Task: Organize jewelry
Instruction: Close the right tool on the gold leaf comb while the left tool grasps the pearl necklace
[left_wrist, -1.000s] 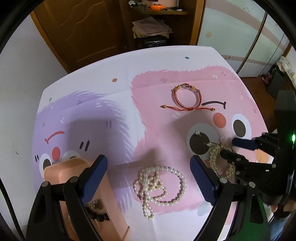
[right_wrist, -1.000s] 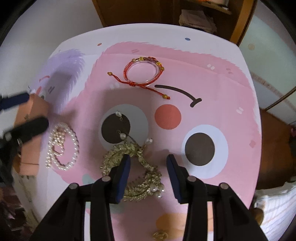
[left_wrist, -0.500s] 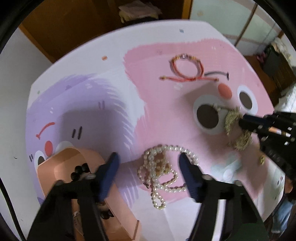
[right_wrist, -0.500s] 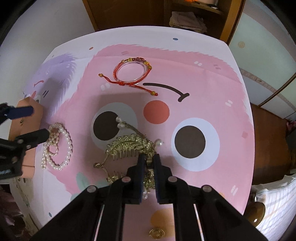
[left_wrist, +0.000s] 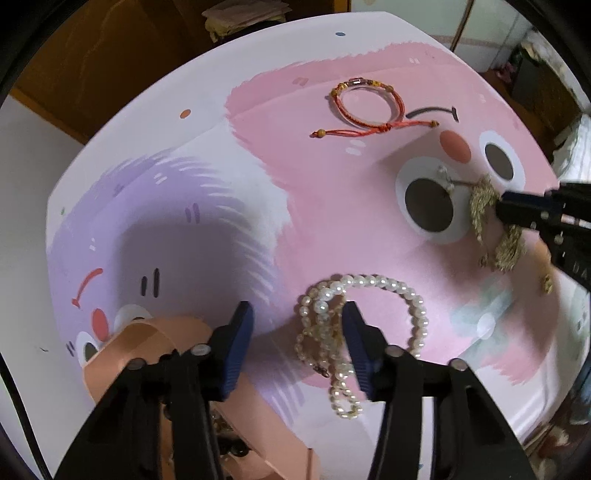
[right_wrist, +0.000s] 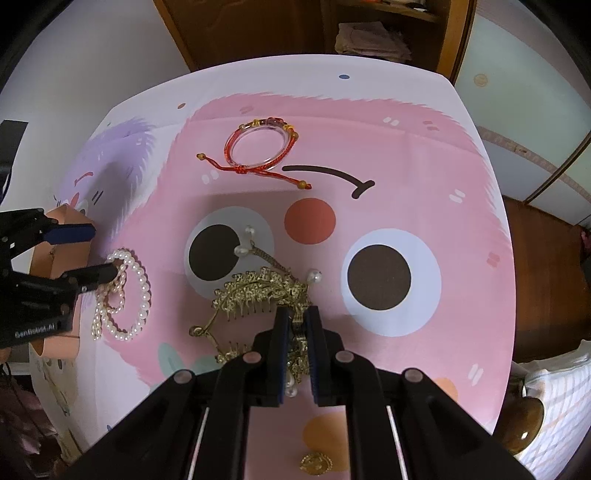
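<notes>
Now the right gripper (right_wrist: 296, 314), spread a second ago, pinches the gold hair comb (right_wrist: 258, 291); the left gripper (left_wrist: 297, 317), jaws narrowed but apart, has moved over the pearl necklace (left_wrist: 369, 284) at its 1 o'clock

Both fisheye views look steeply down from close above one table covered by a cartoon-printed cloth (left_wrist: 332, 229). The left wrist camera sits over the near left edge, facing forward and rightward. The right wrist camera sits over the near right part, facing straight ahead. Both share the pearl necklace (left_wrist: 364, 317), red cord bracelet (right_wrist: 260, 149) and gold hair comb (right_wrist: 258, 291).
</notes>
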